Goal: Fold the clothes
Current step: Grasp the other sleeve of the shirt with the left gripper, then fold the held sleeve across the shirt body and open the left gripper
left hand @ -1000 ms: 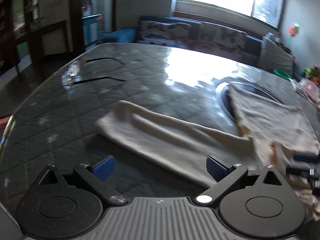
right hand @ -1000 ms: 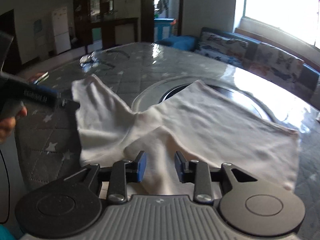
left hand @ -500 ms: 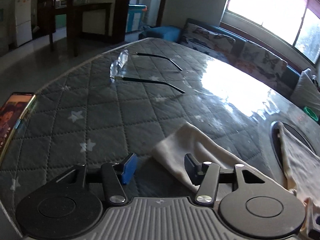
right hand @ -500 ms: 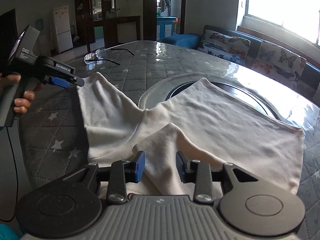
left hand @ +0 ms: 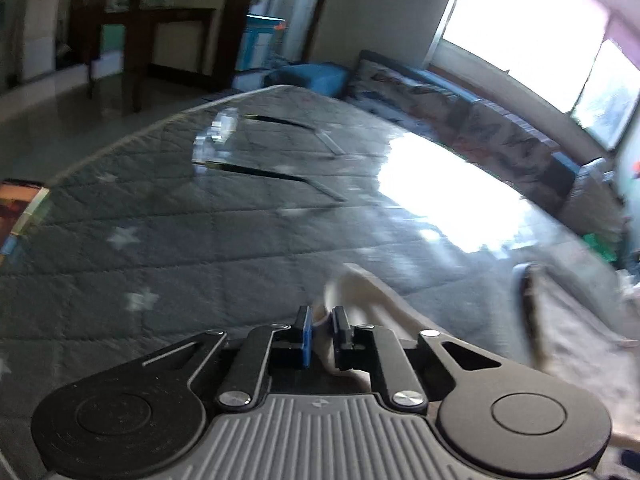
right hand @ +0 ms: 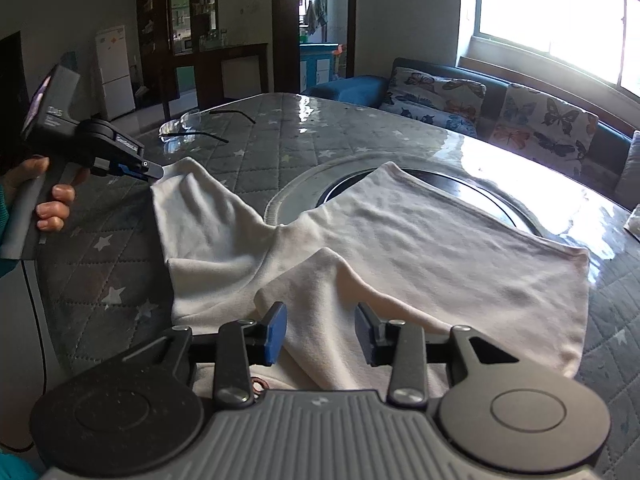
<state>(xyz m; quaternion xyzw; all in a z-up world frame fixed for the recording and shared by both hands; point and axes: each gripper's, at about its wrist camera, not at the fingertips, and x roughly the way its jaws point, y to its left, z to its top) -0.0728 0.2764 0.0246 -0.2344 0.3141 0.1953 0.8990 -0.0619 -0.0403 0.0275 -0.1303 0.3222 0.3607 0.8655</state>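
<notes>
On the quilted table (right hand: 120,264), the left gripper (right hand: 154,169) pinches the white garment (right hand: 400,248) corner at ten o'clock; the right gripper (right hand: 320,330) hovers parted over its near fold.

The garment (right hand: 420,248) is lying spread on the table (right hand: 360,128), a cream-white knit piece with a stitched hem along its far and right edges. Its wide body is draping over the round inset in the table's middle. One long section (right hand: 200,216) is stretching out to the left, its far corner lifting off the table where the left tool (right hand: 150,168) is pinching it; in the left wrist view that corner (left hand: 340,300) is sitting bunched between the tool's (left hand: 320,332) closed tips. A nearer section (right hand: 320,300) is lying folded over the body, humped and slightly creased.
</notes>
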